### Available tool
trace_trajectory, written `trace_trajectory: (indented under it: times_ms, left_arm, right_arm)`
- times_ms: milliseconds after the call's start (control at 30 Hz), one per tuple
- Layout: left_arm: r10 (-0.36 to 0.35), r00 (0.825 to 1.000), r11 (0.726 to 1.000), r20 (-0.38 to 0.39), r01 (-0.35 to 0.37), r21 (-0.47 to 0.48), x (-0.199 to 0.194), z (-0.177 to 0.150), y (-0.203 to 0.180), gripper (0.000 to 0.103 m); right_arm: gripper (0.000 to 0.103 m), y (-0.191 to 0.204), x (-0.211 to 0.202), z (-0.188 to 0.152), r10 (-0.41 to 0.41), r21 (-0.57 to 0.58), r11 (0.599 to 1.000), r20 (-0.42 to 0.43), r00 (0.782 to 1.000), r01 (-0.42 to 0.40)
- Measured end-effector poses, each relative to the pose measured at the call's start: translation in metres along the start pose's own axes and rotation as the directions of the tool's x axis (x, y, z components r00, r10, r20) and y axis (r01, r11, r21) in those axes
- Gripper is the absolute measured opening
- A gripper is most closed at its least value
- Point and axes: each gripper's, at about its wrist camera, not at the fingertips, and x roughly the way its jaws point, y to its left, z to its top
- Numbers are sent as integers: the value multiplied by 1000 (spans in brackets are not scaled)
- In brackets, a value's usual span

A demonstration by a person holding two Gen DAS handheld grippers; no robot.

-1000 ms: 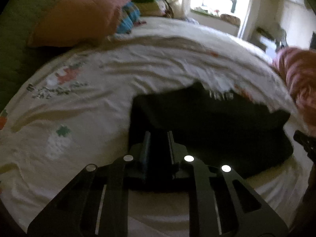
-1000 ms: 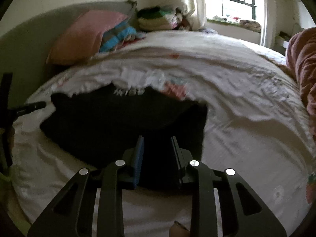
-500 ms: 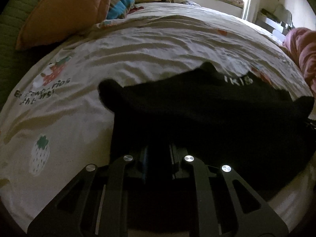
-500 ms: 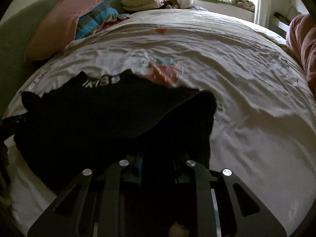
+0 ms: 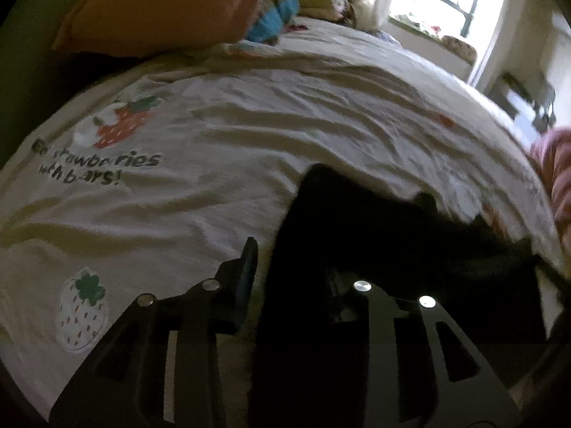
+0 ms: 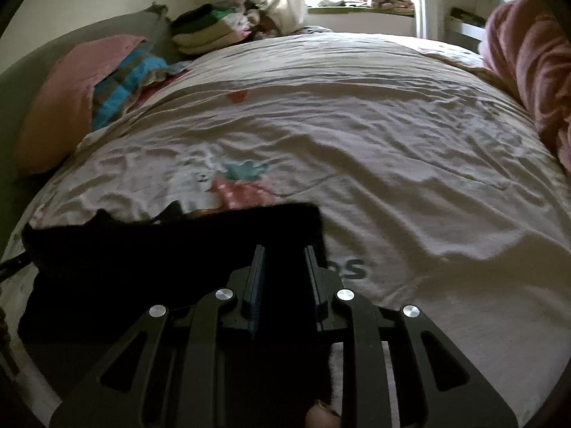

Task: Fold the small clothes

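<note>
On the bed, seen from the left wrist, the left tool (image 5: 289,271) stands released, its jaws spread wide; the black garment (image 5: 374,242) lies between and over them, apparently not pinched. The strawberry-print bedsheet (image 5: 221,164) stretches bare to the left, with a pink pillow (image 5: 167,7) well beyond.

From the right wrist, the right tool (image 6: 285,271) has its jaws close on either side of the black garment's right edge, seemingly clenched on it, though dark cloth blurs the contact. To fold well, I judge both corners should travel level and land edge on edge before letting go. Open sheet lies ahead and to the right; a pink blanket (image 6: 535,71) bounds the far right, and folded clothes (image 6: 210,32) sit near the headboard.
</note>
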Motion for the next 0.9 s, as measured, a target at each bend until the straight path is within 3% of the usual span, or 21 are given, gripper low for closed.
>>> trace_trajectory:
  times_ms: [100,200,267,367,400,433,467,533,667,833,900]
  left_arm:
    - [-15,1000,999,-15,15,-29,2,-2,8,32]
    - [-21,999,999,-39,20,-28,9,-7,10,46]
    - [-45,997,999,-67,43,-25,16,-10,7,62]
    - [-55,994,998,-94,54,-8,24,-15,1,62]
    - [-58,994,998,-97,58,-1,25,-18,-1,60]
    - [-57,994,998,-98,58,10,25,-20,-4,41]
    - [-52,994,998,-95,54,20,25,-21,-6,15]
    - [-32,997,999,-65,34,29,18,-22,-6,4]
    - [-49,999,999,-23,49,7,5,-18,6,4]
    - [-66,996,998,-55,66,-9,13,-29,14,4]
    - [-85,994,996,-62,85,-14,12,-34,16,5]
  right_arm:
    - [23,-10,1,-2,-19,19,1000,-6,1000,19]
    - [35,-17,4,-4,-9,41,999,-27,1000,10]
    - [35,-21,5,-6,11,54,998,-34,999,-9]
    - [28,-20,6,-9,58,62,997,-49,997,-55]
    - [17,-18,6,-10,76,56,996,-51,996,-73]
    - [9,-16,5,-11,87,48,995,-50,995,-85]
    - [8,-14,3,-13,80,41,996,-39,996,-79]
    - [6,-14,-2,-14,76,45,996,-20,997,-75]
    - [6,-24,-14,-18,31,95,995,16,999,-33]
    - [7,-26,-3,-26,9,101,995,-38,999,-5]
    - [13,-27,-6,-30,-3,105,994,-42,999,8]
